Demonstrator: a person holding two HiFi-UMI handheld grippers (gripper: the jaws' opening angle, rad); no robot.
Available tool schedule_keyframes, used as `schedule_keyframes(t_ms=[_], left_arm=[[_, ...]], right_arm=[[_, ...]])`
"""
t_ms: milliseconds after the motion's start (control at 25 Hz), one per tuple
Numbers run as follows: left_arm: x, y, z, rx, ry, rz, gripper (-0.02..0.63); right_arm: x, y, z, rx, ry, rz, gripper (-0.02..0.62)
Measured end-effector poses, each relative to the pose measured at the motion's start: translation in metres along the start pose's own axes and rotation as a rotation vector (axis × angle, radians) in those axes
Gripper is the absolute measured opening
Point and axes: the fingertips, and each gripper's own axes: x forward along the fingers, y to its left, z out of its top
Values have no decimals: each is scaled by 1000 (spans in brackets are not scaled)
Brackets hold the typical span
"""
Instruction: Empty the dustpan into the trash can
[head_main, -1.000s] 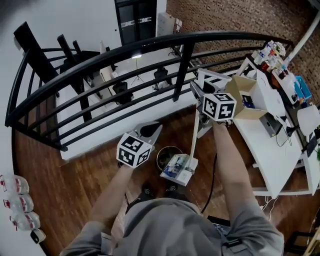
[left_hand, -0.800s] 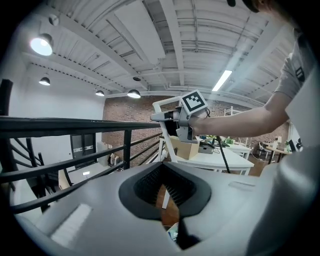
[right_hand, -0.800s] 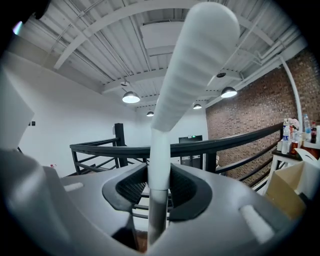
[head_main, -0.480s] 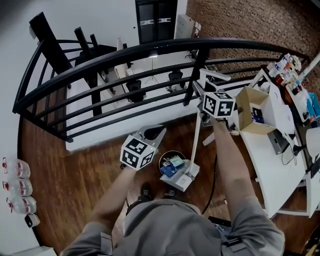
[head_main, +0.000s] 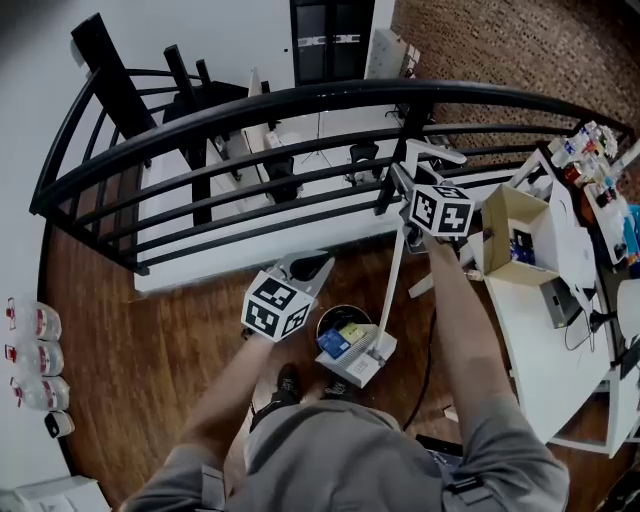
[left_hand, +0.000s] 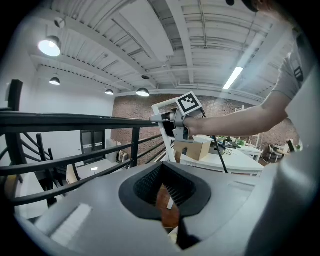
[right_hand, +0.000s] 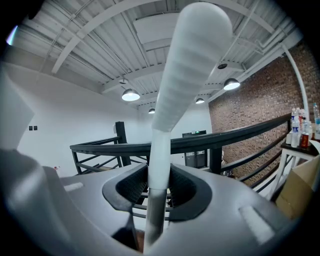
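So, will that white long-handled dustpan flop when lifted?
Probably stiff: the white long-handled dustpan shows a straight pole below the right gripper. Likely light, since one gripper carries it. Gripped high up, its pan may swing.

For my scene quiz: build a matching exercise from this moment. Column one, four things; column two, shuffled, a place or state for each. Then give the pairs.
1. dustpan handle
2. dustpan tray
3. cardboard box
4. left gripper

A. on the white table
B. jaws apart, empty
C. clamped in the right gripper
D. by the trash can, litter inside

Pairs: 1-C, 2-D, 3-A, 4-B
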Motion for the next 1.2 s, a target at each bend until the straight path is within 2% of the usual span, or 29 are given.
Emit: schedule_keyframes(t_ms=[760,1200], left_arm=[[20,25,-5,-38,18,43,5],[24,29,-9,-42,25,8,5]], right_arm=[[54,-45,-13,21,47,-31,125],[46,-34,-10,24,33,-28,123]])
